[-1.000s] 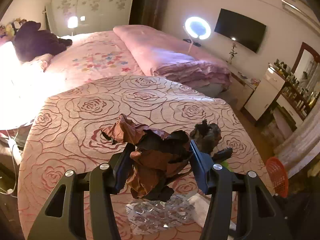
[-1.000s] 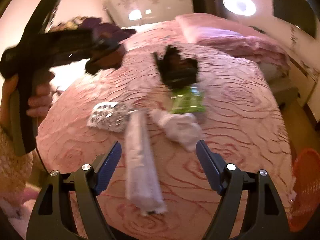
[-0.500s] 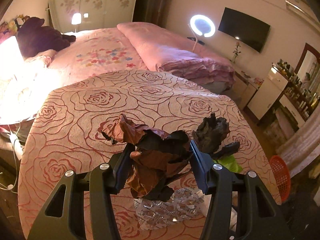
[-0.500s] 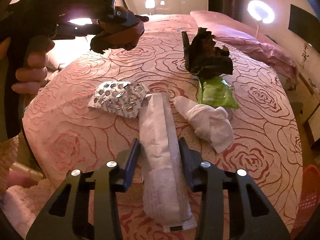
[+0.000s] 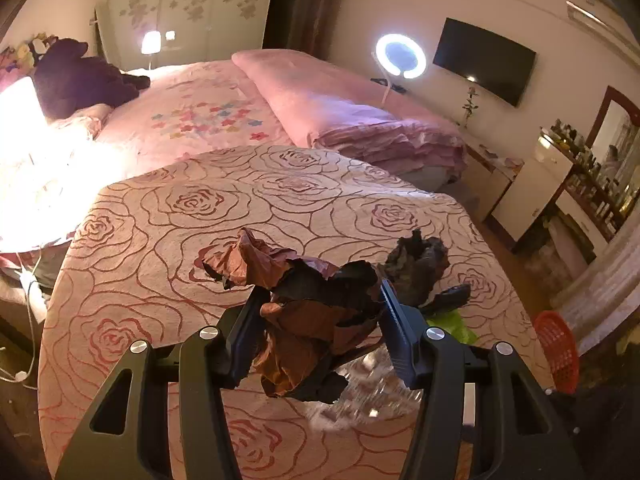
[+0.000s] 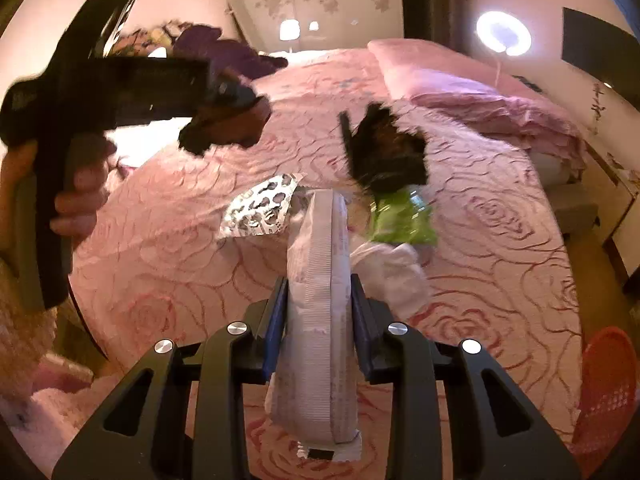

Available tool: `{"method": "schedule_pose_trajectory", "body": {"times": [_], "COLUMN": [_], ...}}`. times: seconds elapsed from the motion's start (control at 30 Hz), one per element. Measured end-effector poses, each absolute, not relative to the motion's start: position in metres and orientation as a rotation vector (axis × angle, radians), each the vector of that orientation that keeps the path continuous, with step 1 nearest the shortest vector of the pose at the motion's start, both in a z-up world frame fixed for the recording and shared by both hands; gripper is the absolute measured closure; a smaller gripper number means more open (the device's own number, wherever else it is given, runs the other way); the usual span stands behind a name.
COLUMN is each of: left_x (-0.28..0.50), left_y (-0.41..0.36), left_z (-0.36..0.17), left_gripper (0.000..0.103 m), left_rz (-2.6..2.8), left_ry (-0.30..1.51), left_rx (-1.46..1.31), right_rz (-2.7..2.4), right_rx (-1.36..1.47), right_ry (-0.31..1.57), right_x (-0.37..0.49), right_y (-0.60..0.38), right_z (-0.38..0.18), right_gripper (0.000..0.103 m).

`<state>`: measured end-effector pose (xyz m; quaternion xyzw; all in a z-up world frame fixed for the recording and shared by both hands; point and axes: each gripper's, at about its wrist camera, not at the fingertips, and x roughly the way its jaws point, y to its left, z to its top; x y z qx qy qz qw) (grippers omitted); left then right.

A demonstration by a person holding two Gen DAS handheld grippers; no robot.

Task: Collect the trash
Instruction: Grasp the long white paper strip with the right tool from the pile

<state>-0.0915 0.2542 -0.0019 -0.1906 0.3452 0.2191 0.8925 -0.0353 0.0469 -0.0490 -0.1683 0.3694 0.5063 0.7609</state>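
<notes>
My left gripper [image 5: 318,312] is shut on a crumpled brown paper wad [image 5: 304,320], held above the rose-patterned table [image 5: 168,248]; it also shows in the right wrist view as the left gripper [image 6: 224,96] with the brown wad [image 6: 224,128]. My right gripper [image 6: 320,292] is closing on a long white wrapper [image 6: 320,320], its pads pressing both sides, the wrapper lifted off the cloth. On the table lie a dark crumpled wad [image 6: 384,152], a green packet [image 6: 400,220], a white tissue [image 6: 392,268] and a silver blister pack [image 6: 260,208].
An orange mesh basket [image 6: 604,392] stands on the floor right of the table, also seen as the basket [image 5: 556,348]. A pink bed [image 5: 224,112] lies behind the table. A person's hand [image 6: 76,200] grips the left tool's handle.
My right gripper closed from wide open onto the white wrapper and raised it off the table. The left gripper kept its hold on the brown wad and stayed put.
</notes>
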Motion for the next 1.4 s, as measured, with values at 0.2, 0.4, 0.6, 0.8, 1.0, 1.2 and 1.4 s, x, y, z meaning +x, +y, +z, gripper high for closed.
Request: {"method": "schedule_pose_trajectory", "body": {"times": [0.2, 0.4, 0.6, 0.8, 1.0, 1.2, 1.4], "left_x": [-0.089, -0.083, -0.082, -0.081, -0.08, -0.081, -0.081], "left_y": [0.246, 0.24, 0.237, 0.236, 0.231, 0.23, 0.229], "left_z": [0.0, -0.004, -0.005, -0.006, -0.007, -0.006, -0.005], "left_gripper": [0.051, 0.051, 0.051, 0.051, 0.051, 0.051, 0.051], "left_rz": [0.436, 0.416, 0.413, 0.411, 0.4, 0.399, 0.396], "left_ry": [0.717, 0.731, 0.734, 0.735, 0.739, 0.74, 0.739], "left_rx": [-0.384, -0.377, -0.374, -0.374, -0.368, -0.368, -0.365], "right_rz": [1.051, 0.996, 0.985, 1.005, 1.04, 1.034, 1.026], "right_rx": [-0.334, -0.322, -0.325, -0.344, -0.362, -0.389, -0.398], "right_ry": [0.787, 0.798, 0.804, 0.859, 0.895, 0.894, 0.896], "right_x": [-0.02, -0.005, -0.002, -0.004, -0.01, -0.012, -0.01], "right_y": [0.034, 0.023, 0.015, 0.012, 0.02, 0.027, 0.027], "right_z": [-0.038, -0.039, -0.043, -0.058, -0.069, -0.076, -0.078], "right_gripper": [0.08, 0.081, 0.081, 0.081, 0.081, 0.08, 0.081]}}
